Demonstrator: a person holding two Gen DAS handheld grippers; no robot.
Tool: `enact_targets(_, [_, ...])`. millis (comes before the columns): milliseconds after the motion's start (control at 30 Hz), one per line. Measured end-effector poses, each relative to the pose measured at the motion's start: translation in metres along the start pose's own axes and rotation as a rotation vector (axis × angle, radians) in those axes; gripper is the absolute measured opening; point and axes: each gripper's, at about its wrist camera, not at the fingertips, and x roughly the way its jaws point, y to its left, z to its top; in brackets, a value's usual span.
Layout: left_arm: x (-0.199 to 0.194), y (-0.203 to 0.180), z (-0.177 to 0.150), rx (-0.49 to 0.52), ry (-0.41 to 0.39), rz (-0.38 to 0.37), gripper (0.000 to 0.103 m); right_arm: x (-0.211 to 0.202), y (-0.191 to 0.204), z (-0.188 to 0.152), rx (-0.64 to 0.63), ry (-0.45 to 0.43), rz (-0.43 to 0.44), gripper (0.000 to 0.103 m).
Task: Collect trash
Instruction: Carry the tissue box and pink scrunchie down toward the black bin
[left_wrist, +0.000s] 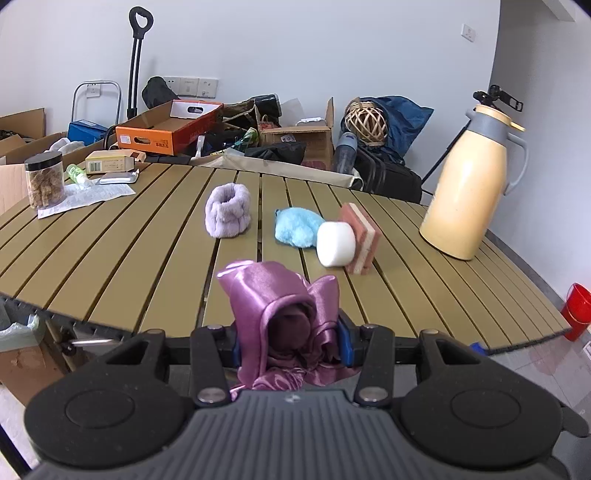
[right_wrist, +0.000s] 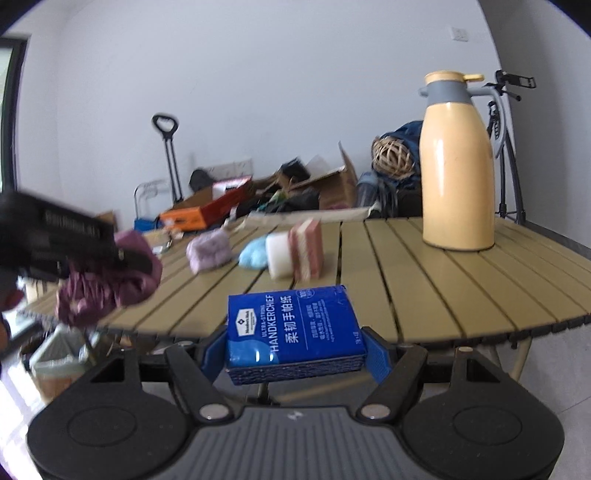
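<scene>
My left gripper (left_wrist: 290, 341) is shut on a shiny purple cloth (left_wrist: 280, 306), held at the near edge of the slatted table (left_wrist: 110, 266). In the right wrist view the left gripper (right_wrist: 122, 258) shows at the left, blurred, with the purple cloth (right_wrist: 107, 284) in it. My right gripper (right_wrist: 295, 354) is shut on a blue handkerchief tissue pack (right_wrist: 293, 328), held just off the table's near edge (right_wrist: 424, 325). On the table lie a lilac fluffy piece (left_wrist: 228, 215), a light blue fluffy piece (left_wrist: 295, 230), a white foam block (left_wrist: 335, 243) and a pink sponge (left_wrist: 360, 238).
A yellow thermos jug (left_wrist: 471, 184) stands at the table's right. A jar (left_wrist: 44, 181), papers (left_wrist: 85, 197) and a small bottle (left_wrist: 77, 173) sit at the far left. A lined bin (right_wrist: 59, 354) stands below left, a red bucket (left_wrist: 576, 310) on the floor right. Boxes and bags clutter the back wall.
</scene>
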Motion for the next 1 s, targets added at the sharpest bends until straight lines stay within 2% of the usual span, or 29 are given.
enact_targets(200, [-0.02,0.003,-0.029,0.007,0.025,-0.013,0.045,-0.01,0.014,-0.024,-0.045,0.074,0.022,0.073])
enact_targets(467, [-0.025,0.001,-0.076,0.03,0.107,-0.014,0.045,-0.021,0.025,-0.048,-0.067,0.157,0.028,0.073])
enact_targets(800, [-0.012,0.006,-0.132,0.043,0.237,0.021,0.045,-0.024,0.034,-0.071,-0.078,0.276,0.054,0.073])
enact_targets(1000, [0.001,0.015,-0.152,0.035,0.297,0.06,0.045,-0.02,0.039,-0.083,-0.099,0.342,0.05,0.073])
